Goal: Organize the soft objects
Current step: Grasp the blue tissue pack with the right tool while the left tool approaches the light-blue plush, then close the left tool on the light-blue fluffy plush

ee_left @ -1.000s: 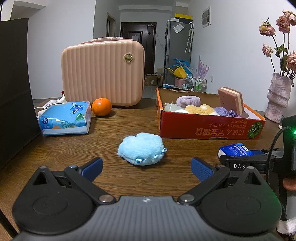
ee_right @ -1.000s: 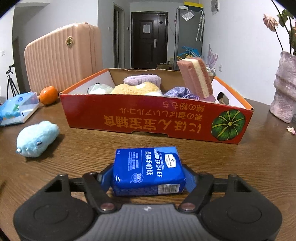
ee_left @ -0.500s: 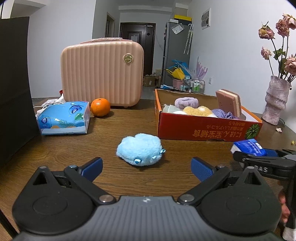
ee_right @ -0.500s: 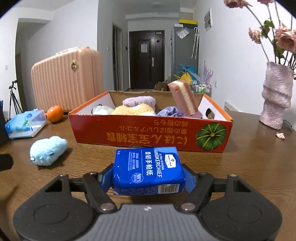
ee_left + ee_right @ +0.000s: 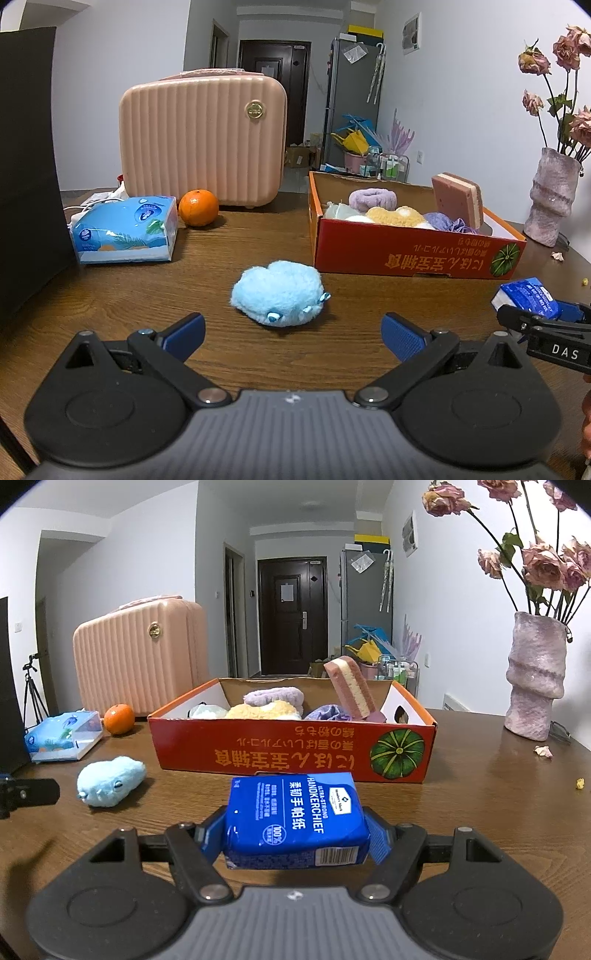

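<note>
My right gripper [image 5: 295, 834] is shut on a blue handkerchief pack [image 5: 295, 819] and holds it above the table, in front of the red cardboard box [image 5: 291, 755]. The pack also shows in the left wrist view [image 5: 526, 298]. The box [image 5: 413, 254] holds several soft items and an upright pink sponge [image 5: 458, 199]. A light blue plush toy [image 5: 279, 293] lies on the table just ahead of my left gripper [image 5: 291, 330], which is open and empty. The plush also shows in the right wrist view [image 5: 109, 781].
A blue tissue pack [image 5: 125, 229], an orange [image 5: 198, 207] and a pink suitcase [image 5: 203, 138] stand at the back left. A vase of dried roses [image 5: 535, 679] stands at the right. A dark panel [image 5: 26, 177] stands at the far left.
My right gripper has lifted the handkerchief pack up off the table; the box now appears lower and farther in its view. The left gripper has stayed open and almost still.
</note>
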`<state>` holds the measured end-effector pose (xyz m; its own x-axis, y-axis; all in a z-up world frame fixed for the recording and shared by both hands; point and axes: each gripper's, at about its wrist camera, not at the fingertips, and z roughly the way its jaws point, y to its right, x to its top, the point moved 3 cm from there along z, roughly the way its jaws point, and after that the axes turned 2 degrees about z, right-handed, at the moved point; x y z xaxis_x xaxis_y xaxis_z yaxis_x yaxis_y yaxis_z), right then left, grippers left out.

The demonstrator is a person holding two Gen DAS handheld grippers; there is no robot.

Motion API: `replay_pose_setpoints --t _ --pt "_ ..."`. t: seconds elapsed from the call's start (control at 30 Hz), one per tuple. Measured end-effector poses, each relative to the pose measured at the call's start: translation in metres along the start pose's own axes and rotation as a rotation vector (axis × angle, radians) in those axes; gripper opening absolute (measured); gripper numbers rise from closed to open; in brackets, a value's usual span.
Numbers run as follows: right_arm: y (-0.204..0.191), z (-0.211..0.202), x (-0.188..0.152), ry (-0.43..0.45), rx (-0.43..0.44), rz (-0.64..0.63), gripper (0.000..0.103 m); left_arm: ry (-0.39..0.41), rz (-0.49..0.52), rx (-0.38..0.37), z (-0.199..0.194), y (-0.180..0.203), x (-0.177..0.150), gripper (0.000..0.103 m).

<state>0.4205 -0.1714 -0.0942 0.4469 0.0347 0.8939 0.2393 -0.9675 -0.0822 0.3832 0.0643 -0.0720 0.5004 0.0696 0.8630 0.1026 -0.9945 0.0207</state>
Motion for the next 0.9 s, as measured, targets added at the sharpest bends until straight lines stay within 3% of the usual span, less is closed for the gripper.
replay_pose_setpoints --t 0.43,0.63,0.8,0.87,0.9 --pt "0.009 0.007 0.000 -0.002 -0.040 0.021 0.073 -0.085 0.015 -0.005 0.075 -0.011 0.017 0.103" --pt "0.012 0.012 0.000 -0.011 -0.054 0.030 0.073 -0.142 0.017 0.026 0.113 -0.011 0.023 0.103" --pt "0.014 0.013 -0.001 -0.014 -0.057 0.035 0.073 -0.163 0.017 0.028 0.125 -0.012 0.023 0.103" --pt "0.014 0.013 -0.001 -0.014 -0.057 0.035 0.073 -0.173 0.015 0.019 0.127 -0.012 0.022 0.098" --pt "0.014 0.013 -0.001 -0.014 -0.056 0.035 0.073 -0.177 0.013 0.016 0.128 -0.012 0.021 0.089"
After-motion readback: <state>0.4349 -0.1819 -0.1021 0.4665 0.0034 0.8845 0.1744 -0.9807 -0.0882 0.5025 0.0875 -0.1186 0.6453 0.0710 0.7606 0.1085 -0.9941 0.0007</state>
